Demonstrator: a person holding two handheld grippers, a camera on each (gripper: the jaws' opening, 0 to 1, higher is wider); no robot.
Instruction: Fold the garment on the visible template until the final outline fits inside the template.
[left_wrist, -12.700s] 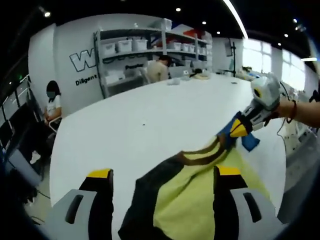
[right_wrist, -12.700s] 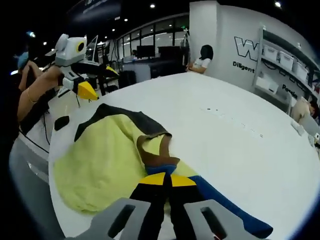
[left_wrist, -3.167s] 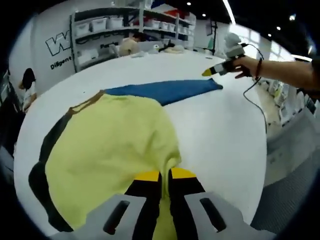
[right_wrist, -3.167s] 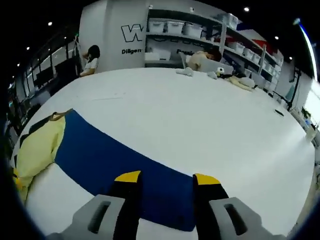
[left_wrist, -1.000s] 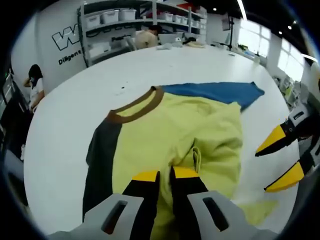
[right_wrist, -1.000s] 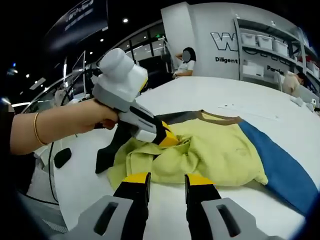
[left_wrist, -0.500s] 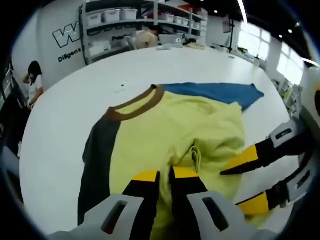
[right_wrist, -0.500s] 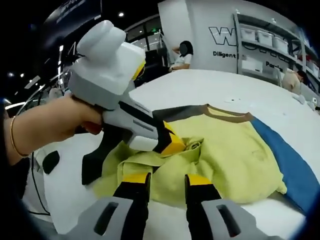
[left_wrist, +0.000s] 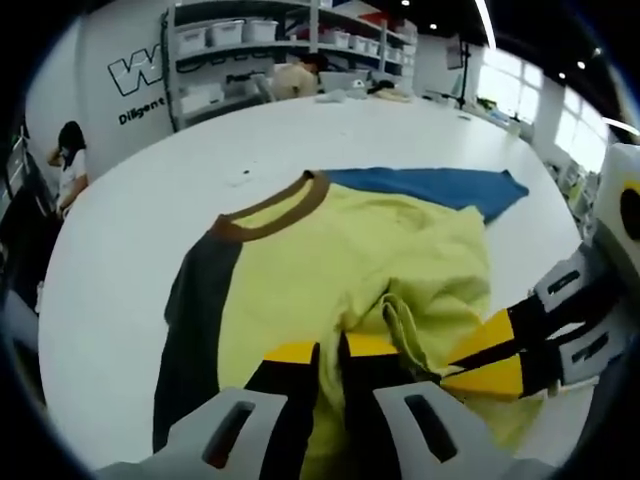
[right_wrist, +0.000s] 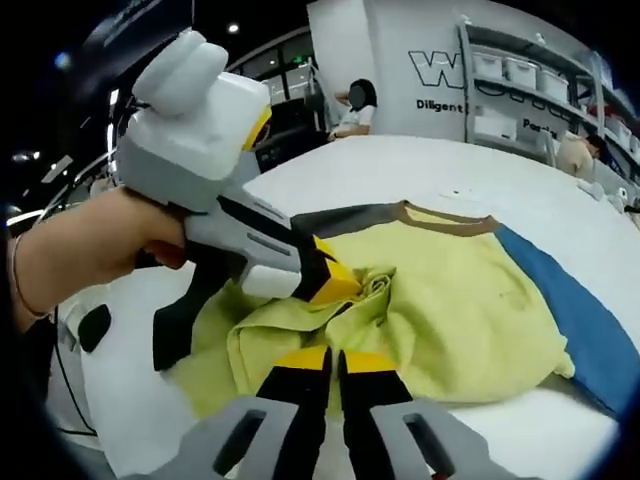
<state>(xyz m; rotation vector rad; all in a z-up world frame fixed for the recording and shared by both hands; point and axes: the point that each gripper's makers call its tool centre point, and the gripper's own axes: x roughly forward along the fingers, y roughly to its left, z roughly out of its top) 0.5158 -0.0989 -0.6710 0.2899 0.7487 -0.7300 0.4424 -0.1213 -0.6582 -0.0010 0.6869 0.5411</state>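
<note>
Right gripper view: both grippers pinch the yellow T-shirt's bunched near hem, right gripper just beside left gripper, garment's length running away toward its brown collar.

The right tongs have now clamped on the garment's yellow hem beside the left tongs.

Left gripper pinching yellow garment

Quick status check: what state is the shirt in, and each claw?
shirt: lying on the white table, yellow body bunched at the near hem, blue sleeve spread flat
left claw: shut on the shirt hem
right claw: shut on the bunched shirt fabric
</note>
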